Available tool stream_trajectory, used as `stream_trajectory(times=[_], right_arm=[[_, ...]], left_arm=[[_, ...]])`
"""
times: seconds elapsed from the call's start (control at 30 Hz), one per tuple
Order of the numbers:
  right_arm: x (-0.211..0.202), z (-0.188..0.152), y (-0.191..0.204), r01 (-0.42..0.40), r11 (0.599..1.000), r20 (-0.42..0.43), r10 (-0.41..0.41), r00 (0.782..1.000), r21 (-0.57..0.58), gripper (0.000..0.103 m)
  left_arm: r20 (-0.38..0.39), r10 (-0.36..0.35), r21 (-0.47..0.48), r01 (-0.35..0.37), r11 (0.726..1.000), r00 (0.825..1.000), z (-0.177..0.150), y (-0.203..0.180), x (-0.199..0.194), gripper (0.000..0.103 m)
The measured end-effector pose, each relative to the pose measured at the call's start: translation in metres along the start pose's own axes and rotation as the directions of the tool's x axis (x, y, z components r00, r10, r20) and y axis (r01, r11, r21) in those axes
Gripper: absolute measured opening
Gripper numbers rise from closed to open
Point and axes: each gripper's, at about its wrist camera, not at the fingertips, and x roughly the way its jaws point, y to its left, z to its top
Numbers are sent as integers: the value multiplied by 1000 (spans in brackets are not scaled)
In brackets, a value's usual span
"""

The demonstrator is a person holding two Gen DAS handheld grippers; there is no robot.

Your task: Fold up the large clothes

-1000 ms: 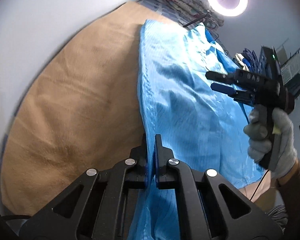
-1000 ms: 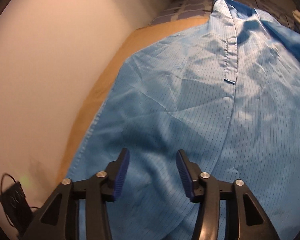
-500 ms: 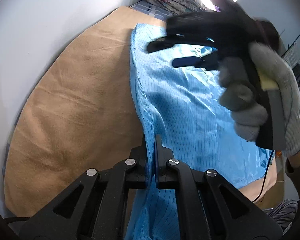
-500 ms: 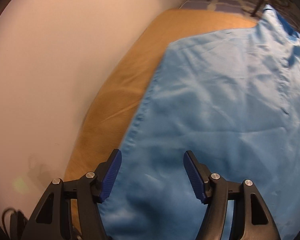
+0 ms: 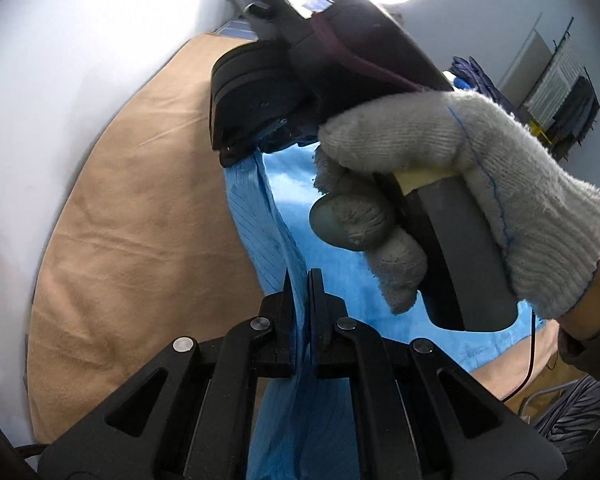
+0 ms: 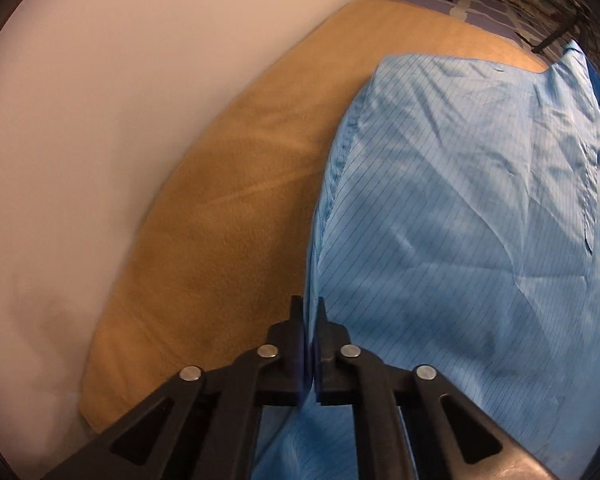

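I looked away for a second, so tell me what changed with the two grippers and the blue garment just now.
The right gripper swung over from the garment's middle to its edge beside the tan blanket, and its jaws have just closed on that edge of the blue garment. In the left wrist view the gloved hand now fills the frame. The left gripper stayed clamped on the same edge throughout.

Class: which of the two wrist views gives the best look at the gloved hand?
The left wrist view: the gloved hand fills its right half, wrapped round the right gripper's handle above the blue garment. The right wrist view shows none of that hand, only garment and closed fingers.
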Motion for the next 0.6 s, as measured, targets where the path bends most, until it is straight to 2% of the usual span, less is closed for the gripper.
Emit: stream_trajectory(times=[0.17, 0.27, 0.37, 0.43, 0.5, 0.6], right_arm=[[-37, -17, -45, -132, 986, 94, 123, 988, 103, 0], [-55, -31, -75, -185, 970, 150, 161, 975, 158, 0], [-70, -50, -103, -214, 955, 194, 174, 965, 206, 0], [-79, -62, -121, -244, 940, 228, 189, 955, 240, 0], [-86, -76, -142, -264, 925, 259, 193, 946, 274, 0], [-92, -95, -167, -286, 901, 293, 190, 937, 327, 0]], left_arm=[[-15, -20, 51, 20, 998, 1000, 4, -16, -1, 2], [-27, -39, 62, 41, 997, 999, 5, -25, -1, 2], [-57, -96, 47, 99, 994, 994, 7, -32, -3, 2], [-65, -148, 25, 150, 988, 987, 7, -32, -11, 8], [-45, -202, 5, 202, 979, 978, 6, -30, -25, 13], [-4, -220, -12, 220, 975, 976, 4, -23, -44, 13]])
